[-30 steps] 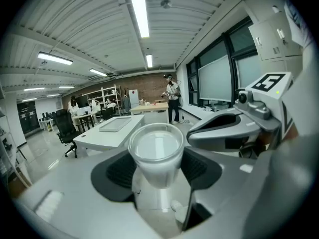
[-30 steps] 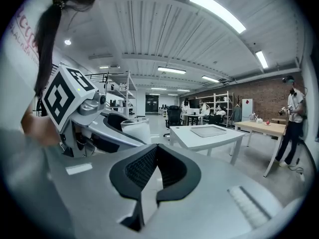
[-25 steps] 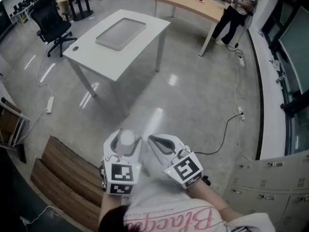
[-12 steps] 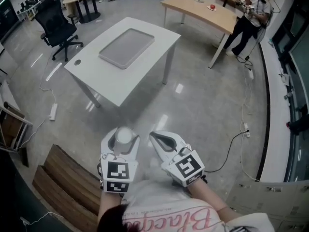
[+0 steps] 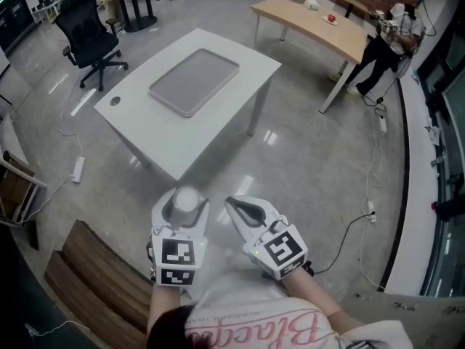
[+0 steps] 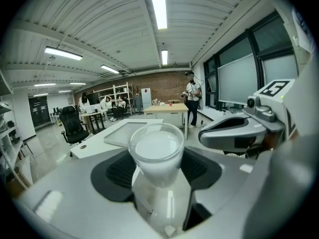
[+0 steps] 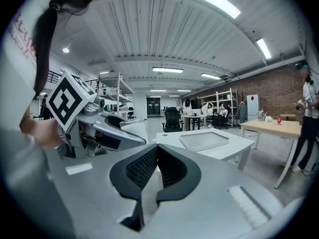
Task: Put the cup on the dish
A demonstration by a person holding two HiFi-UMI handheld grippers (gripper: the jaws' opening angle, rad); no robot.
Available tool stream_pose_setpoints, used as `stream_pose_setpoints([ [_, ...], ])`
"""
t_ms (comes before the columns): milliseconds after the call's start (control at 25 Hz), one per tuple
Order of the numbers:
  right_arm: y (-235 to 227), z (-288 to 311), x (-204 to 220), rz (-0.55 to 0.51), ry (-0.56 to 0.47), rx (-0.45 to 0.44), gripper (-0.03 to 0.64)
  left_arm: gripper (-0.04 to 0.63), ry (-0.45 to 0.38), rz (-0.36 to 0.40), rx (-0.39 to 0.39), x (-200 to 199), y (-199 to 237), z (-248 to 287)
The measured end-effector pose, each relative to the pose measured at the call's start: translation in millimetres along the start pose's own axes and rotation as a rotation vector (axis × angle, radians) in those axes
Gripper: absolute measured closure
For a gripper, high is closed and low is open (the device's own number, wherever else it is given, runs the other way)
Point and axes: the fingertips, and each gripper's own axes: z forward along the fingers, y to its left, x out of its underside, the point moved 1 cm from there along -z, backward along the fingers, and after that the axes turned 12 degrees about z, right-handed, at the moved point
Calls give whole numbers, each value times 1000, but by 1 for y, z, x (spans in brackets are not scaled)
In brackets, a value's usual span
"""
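Open lab office, white table (image 5: 156,133), desk chair (image 5: 87,32), brick wall (image 6: 164,83), shelving (image 7: 225,103)

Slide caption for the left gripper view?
Left gripper holding an upright translucent cup, facing the white table with the gray tray; right gripper alongside.

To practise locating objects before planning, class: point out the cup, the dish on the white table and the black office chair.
cup (image 6: 159,172): left gripper view, side wall below the rim.
dish (image 5: 194,81): head view, its flat bare middle.
black office chair (image 5: 93,43): head view, the seat.
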Motion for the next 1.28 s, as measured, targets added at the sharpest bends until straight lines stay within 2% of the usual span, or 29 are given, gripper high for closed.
stream_pose_setpoints([
  [360,-41,43,-5,23,36,27,617,328,17,-19,21,-1,37,57],
  [880,-116,146,-56,8,76,28,617,328,6,-50,48,-24,118,179],
  [1040,-137,176,-67,20,89,41,617,328,-3,-29,56,-29,142,216],
  [1280,-159,199,-75,42,102,55,617,328,7,0,19,-27,173,264],
])
